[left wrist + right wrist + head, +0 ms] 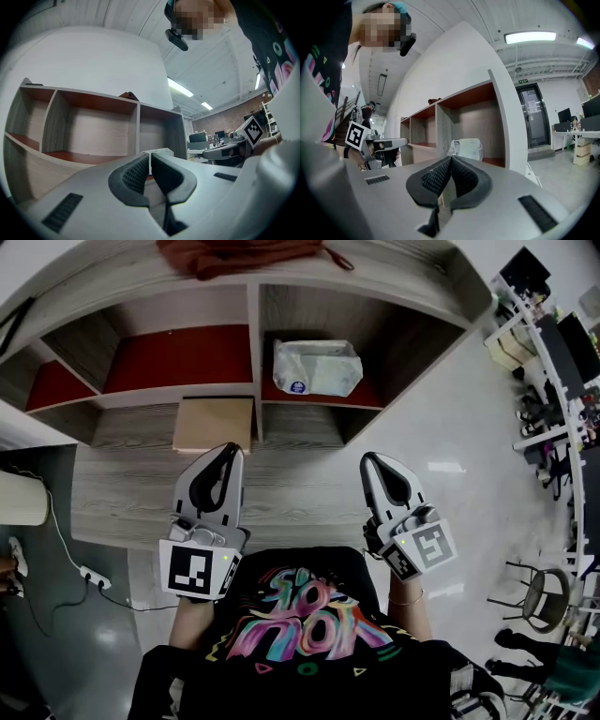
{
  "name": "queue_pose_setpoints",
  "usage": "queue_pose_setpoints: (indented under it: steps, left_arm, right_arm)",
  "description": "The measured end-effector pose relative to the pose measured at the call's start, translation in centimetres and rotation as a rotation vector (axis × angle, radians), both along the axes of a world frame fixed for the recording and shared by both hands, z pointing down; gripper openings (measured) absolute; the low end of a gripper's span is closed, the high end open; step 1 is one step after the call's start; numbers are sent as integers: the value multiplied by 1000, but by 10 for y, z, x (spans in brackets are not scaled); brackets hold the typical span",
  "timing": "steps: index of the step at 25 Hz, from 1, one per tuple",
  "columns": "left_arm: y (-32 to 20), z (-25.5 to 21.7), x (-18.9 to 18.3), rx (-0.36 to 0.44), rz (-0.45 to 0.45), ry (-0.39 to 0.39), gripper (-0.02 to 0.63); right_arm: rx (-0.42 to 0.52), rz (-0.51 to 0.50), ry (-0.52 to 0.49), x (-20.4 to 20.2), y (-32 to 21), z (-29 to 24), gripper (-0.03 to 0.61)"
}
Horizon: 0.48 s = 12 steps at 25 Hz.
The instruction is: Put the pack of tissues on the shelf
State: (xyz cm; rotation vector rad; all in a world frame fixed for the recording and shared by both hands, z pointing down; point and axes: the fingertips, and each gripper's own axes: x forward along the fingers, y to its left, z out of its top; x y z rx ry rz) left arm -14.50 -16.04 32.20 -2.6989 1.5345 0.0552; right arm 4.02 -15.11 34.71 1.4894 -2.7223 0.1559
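Left tool (232, 450) and right tool (367, 458) closed on nothing, pack of tissues (317, 367) already shelved
We see it lying in the right compartment of the shelf (255, 334); both tools hang above the wood-grain surface (122, 493), so we should draw back level without nudging it.

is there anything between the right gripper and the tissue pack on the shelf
Nothing visible does. The pack of tissues lies in the right compartment of the shelf, and the right gripper, jaws shut and empty, has only bare wood ahead of it. The tan board sits off to the left.
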Motion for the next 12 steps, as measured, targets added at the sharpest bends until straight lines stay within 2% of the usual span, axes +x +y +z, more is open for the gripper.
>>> queue_pose_setpoints:
  steps: [8,12]
  left_arm:
    - [-6,4,-3,-10,-6,-1,34]
    - [-9,5,-4,-13,-11,-1,34]
  right_arm:
    - [12,-4,-2,-4,-7,-3,17]
    - [27,-5,-39,-7,-11,-10,17]
